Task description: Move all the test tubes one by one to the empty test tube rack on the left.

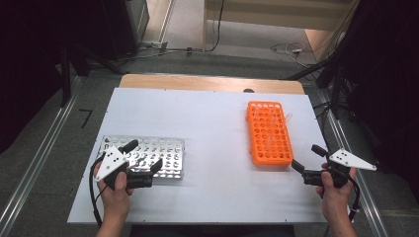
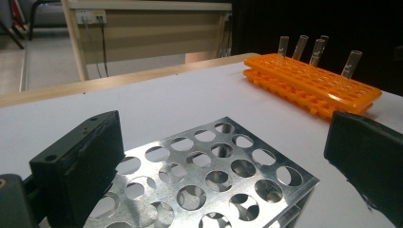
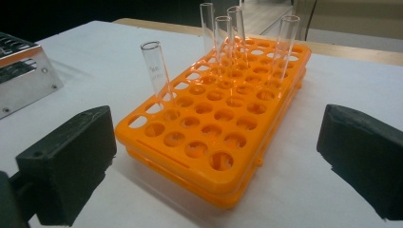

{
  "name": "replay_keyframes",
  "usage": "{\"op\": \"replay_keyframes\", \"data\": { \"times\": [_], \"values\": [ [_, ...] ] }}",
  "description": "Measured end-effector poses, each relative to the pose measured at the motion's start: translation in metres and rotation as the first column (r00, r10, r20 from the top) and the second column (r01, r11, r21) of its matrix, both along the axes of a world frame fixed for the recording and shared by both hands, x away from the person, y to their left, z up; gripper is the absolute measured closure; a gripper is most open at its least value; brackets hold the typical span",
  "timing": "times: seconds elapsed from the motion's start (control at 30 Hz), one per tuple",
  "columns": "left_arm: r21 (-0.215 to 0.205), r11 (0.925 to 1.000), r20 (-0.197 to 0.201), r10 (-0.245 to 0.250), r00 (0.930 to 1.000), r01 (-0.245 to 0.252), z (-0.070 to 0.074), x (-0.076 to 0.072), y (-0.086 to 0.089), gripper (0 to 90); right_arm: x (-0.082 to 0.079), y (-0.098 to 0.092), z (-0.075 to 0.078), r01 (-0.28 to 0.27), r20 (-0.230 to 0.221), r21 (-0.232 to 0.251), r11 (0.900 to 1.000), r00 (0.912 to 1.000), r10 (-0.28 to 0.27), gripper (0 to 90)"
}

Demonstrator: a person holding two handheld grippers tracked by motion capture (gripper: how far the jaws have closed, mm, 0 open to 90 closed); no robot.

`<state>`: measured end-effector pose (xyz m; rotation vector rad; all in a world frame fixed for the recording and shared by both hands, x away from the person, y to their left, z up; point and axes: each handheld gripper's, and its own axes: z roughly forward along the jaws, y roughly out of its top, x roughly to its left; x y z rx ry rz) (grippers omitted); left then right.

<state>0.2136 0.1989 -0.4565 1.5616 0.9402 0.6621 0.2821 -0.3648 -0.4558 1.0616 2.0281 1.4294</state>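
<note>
Here we held both tools released over the white tabletop (image 1: 212, 128).
Our left tool (image 1: 144, 155) gaped above the perforated metal rack (image 1: 168, 154); our right tool (image 1: 308, 158) gaped beside the orange plastic rack (image 1: 269, 133) holding clear glass tubes (image 3: 155, 66).

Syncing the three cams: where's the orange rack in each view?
High view: orange rack right of centre on the white table, just ahead of the right claw.
Left gripper view: upper right, far across the table, beyond the metal rack.
Right gripper view: centre, close in front of the open jaws.
Shared landmark: the clear tubes standing in it, also visible in the left gripper view.
</note>
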Motion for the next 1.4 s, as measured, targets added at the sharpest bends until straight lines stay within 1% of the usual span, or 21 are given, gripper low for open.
{"op": "replay_keyframes", "data": {
  "times": [0.1, 0.17, 0.23, 0.27, 0.3, 0.47, 0.57, 0.63, 0.67, 0.73, 0.87, 0.93, 0.97, 1.03, 1.07, 1.1, 1.17, 1.23, 1.27, 1.33, 1.4],
  "values": [
    [0.004, 1.0, -0.002, -0.004, 1.0, 0.005, 0.001, -0.002, -0.001, 0.0, 0.001, 0.004, 0.003, -0.003, -0.007, -0.011, 1.0, 1.0, 0.003, 0.0],
    [0.01, 0.9999, -0.002, -0.002, 1.0, 0.002, 0.001, -0.003, -0.002, 0.0, 0.001, 0.009, 0.005, -0.004, -0.007, -0.048, 0.999, 1.0, 0.004, 0.0],
    [0.01, 1.0, -0.002, -0.001, 1.0, 0.001, 0.001, -0.002, -0.002, 0.0, 0.002, 0.012, 0.007, -0.007, -0.008, -0.071, 0.997, 0.9999, 0.006, 0.0],
    [0.005, 1.0, -0.002, -0.002, 1.0, 0.002, 0.001, -0.002, -0.002, 0.0, 0.002, 0.012, 0.007, -0.007, -0.008, -0.071, 0.997, 0.9999, 0.006, 0.0],
    [0.01, 0.9999, -0.004, -0.002, 1.0, 0.002, 0.001, -0.001, -0.003, 0.0, 0.002, 0.017, 0.011, -0.018, -0.004, -0.091, 0.996, 0.9998, 0.017, 0.0],
    [0.007, 1.0, -0.003, -0.007, 1.0, 0.007, 0.002, -0.001, -0.005, 0.0, 0.006, 0.027, 0.016, -0.048, -0.004, -0.065, 0.997, 0.9989, 0.048, 2.1],
    [-0.004, 1.0, 0.002, -0.007, 1.0, 0.007, 0.004, -0.002, -0.005, 0.0, 0.012, 0.034, 0.018, -0.076, -0.024, -0.036, 0.996, 0.9969, 0.075, 5.2],
    [-0.003, 1.0, 0.003, -0.007, 1.0, 0.007, 0.005, -0.002, -0.005, 0.0, 0.014, 0.037, 0.018, -0.09, -0.032, -0.03, 0.996, 0.9956, 0.089, 5.8],
    [0.0, 1.0, 0.003, -0.006, 1.0, 0.006, 0.005, -0.003, -0.005, 0.0, 0.018, 0.046, 0.017, -0.102, -0.049, -0.057, 0.993, 0.9938, 0.1, 8.5],
    [-0.003, 1.0, 0.004, -0.006, 1.0, 0.006, 0.006, -0.003, -0.004, 0.0, 0.022, 0.052, 0.015, -0.105, -0.057, -0.075, 0.992, 0.9933, 0.101, 14.1],
    [-0.006, 1.0, 0.001, -0.007, 1.0, 0.007, 0.005, -0.004, -0.004, 0.0, 0.032, 0.064, 0.008, -0.106, -0.098, -0.071, 0.992, 0.9902, 0.099, 26.0],
    [-0.009, 1.0, -0.002, -0.002, 1.0, 0.002, 0.005, -0.004, -0.003, 0.0, 0.036, 0.071, 0.004, -0.106, -0.121, -0.083, 0.991, 0.988, 0.096, 31.4],
    [-0.011, 0.9999, 0.001, -0.003, 1.0, 0.003, 0.005, -0.004, -0.004, 0.0, 0.039, 0.074, 0.002, -0.12, -0.132, -0.096, 0.988, 0.9855, 0.107, 34.3],
    [-0.012, 0.9999, 0.004, -0.005, 1.0, 0.005, 0.006, -0.004, -0.005, 0.0, 0.044, 0.078, -0.002, -0.119, -0.157, -0.123, 0.985, 0.9826, 0.1, 41.8],
    [-0.013, 0.9999, 0.003, -0.007, 1.0, 0.007, 0.006, -0.004, -0.006, 0.0, 0.049, 0.08, -0.005, -0.117, -0.175, -0.125, 0.985, 0.9801, 0.094, 46.2],
    [-0.004, 0.9999, 0.001, -0.009, 1.0, 0.009, 0.006, -0.003, -0.006, 0.0, 0.052, 0.081, -0.007, -0.113, -0.181, -0.129, 0.985, 0.9795, 0.088, 49.3],
    [0.0, 0.9999, 0.0, -0.013, 0.9999, 0.013, 0.005, -0.003, -0.008, 0.0, 0.058, 0.084, -0.01, -0.095, -0.198, -0.136, 0.986, 0.978, 0.067, 53.5],
    [0.005, 0.9999, -0.001, -0.014, 0.9999, 0.014, 0.005, -0.003, -0.009, 0.0, 0.06, 0.085, -0.012, -0.087, -0.201, -0.122, 0.989, 0.9776, 0.062, 58.7],
    [0.005, 0.9999, -0.001, -0.014, 0.9999, 0.014, 0.005, -0.003, -0.009, 0.0, 0.059, 0.087, -0.014, -0.086, -0.193, -0.127, 0.988, 0.9794, 0.06, 59.8],
    [0.006, 0.9999, -0.001, -0.014, 0.9999, 0.014, 0.005, -0.003, -0.009, 0.0, 0.057, 0.089, -0.016, -0.077, -0.182, -0.139, 0.987, 0.982, 0.051, 60.8],
    [0.005, 0.9999, -0.003, -0.016, 0.9999, 0.016, 0.005, -0.003, -0.009, 0.0, 0.056, 0.089, -0.017, -0.071, -0.171, -0.137, 0.988, 0.9841, 0.047, 60.6]
  ]
}}
